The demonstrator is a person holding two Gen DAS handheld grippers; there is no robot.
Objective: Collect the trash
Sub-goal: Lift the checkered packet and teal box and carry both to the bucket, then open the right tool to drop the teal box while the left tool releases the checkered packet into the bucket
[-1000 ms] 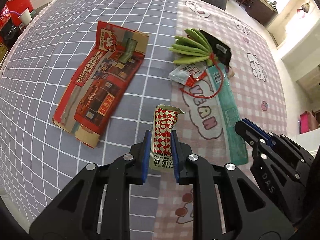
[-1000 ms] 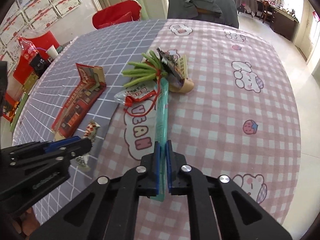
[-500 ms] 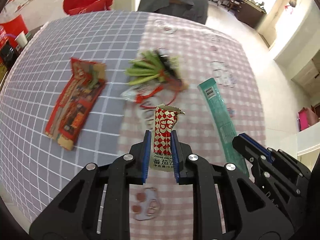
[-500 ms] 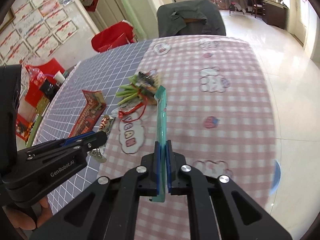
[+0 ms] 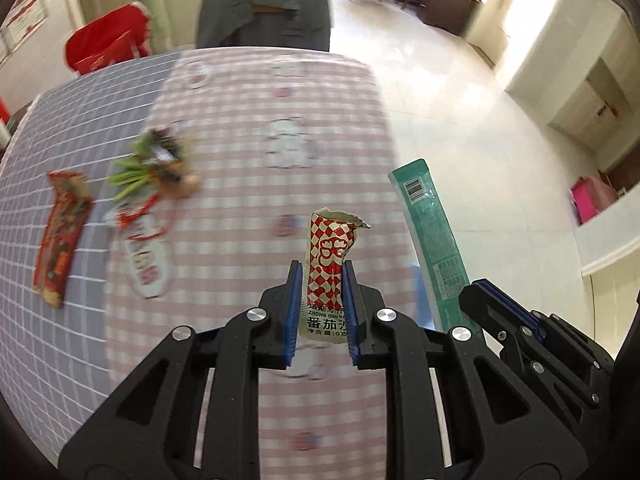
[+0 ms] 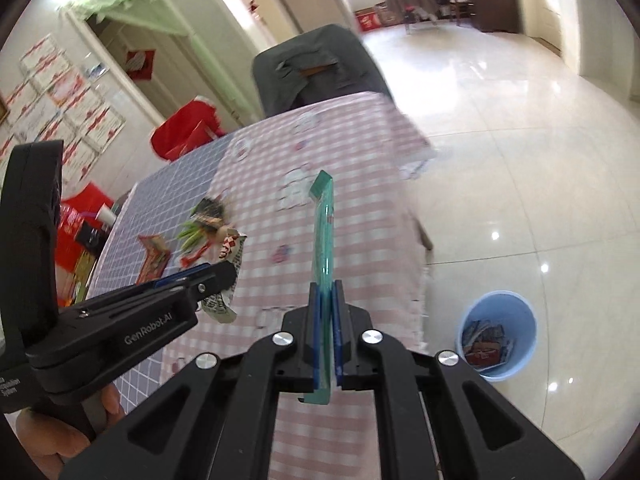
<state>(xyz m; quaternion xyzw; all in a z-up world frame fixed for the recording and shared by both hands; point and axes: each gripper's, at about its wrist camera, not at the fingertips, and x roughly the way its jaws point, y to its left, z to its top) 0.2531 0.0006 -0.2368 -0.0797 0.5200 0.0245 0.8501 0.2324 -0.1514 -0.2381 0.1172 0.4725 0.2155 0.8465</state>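
The left gripper [image 5: 320, 300] clamps a red-checkered sauce packet [image 5: 330, 256], long axis upright at centre frame. The right gripper [image 6: 326, 334] pinches a long teal wrapper [image 6: 323, 240], seen edge-on, pointing away up the frame. Only the right view shows the blue bin [image 6: 498, 334] (lower right, on the floor). The table [image 5: 240, 128] litter is blurred.

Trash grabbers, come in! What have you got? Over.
Left gripper shut on red checkered packet. Right gripper shut on teal wrapper. Blue bin ahead, nothing blocking.

Home dining room, clothed table [image 5: 280, 92], chair [image 6: 320, 76]
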